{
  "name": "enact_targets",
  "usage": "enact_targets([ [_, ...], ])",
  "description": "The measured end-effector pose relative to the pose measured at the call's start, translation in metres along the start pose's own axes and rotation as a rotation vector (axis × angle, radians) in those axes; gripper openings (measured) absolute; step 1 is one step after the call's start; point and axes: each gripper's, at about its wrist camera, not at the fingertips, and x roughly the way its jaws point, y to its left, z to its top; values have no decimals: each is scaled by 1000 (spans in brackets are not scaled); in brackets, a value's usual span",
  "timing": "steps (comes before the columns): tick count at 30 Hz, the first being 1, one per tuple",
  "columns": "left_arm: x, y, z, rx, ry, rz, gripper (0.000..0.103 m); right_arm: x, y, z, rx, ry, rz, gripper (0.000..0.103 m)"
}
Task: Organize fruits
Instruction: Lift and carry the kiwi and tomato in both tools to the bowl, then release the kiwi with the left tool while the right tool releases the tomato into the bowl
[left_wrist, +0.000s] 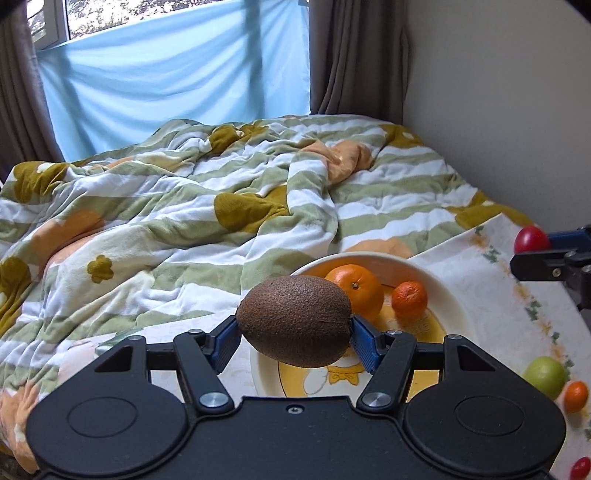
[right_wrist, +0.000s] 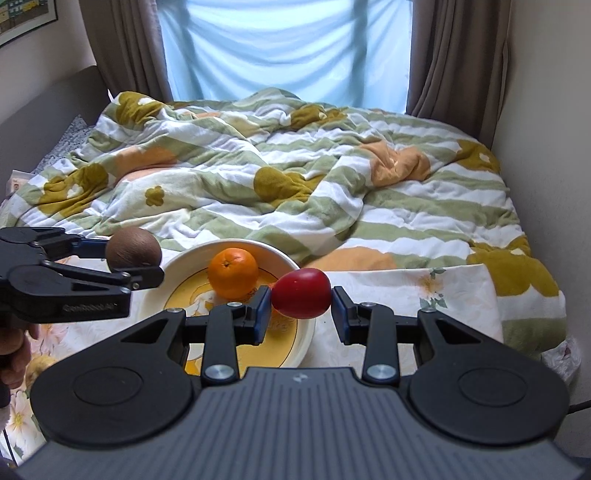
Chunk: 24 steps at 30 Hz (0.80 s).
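Observation:
My left gripper (left_wrist: 293, 332) is shut on a brown kiwi (left_wrist: 294, 320) and holds it above the near rim of a white and yellow bowl (left_wrist: 448, 291). The bowl holds a large orange (left_wrist: 356, 291) and a small mandarin (left_wrist: 410, 300). My right gripper (right_wrist: 300, 308) is shut on a red tomato (right_wrist: 301, 293) above the bowl's right rim (right_wrist: 308, 325). The orange (right_wrist: 232, 272) shows in the right wrist view, and so do the left gripper (right_wrist: 133, 267) and the kiwi (right_wrist: 132, 246). The red tomato (left_wrist: 532, 239) also shows at the right edge of the left wrist view.
A green fruit (left_wrist: 546, 376), a small orange fruit (left_wrist: 576, 396) and a red fruit (left_wrist: 580, 467) lie on the floral cloth (left_wrist: 491, 295) to the right of the bowl. A rumpled striped blanket (right_wrist: 295, 177) covers the bed behind. A wall (left_wrist: 498, 110) stands at the right.

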Motion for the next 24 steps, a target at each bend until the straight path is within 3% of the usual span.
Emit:
enact_targets([
  [15, 46, -26, -19, 211, 36, 76, 69, 26, -10, 2, 23, 41, -37, 50],
  [17, 46, -30, -22, 238, 15, 97, 73, 28, -11, 1, 30, 45, -38, 50],
  [19, 43, -34, -25, 275, -16, 131, 101, 29, -10, 1, 32, 51, -39, 50],
  [24, 32, -32, -27, 274, -22, 122, 103, 33, -9, -1, 36, 65, -35, 50],
])
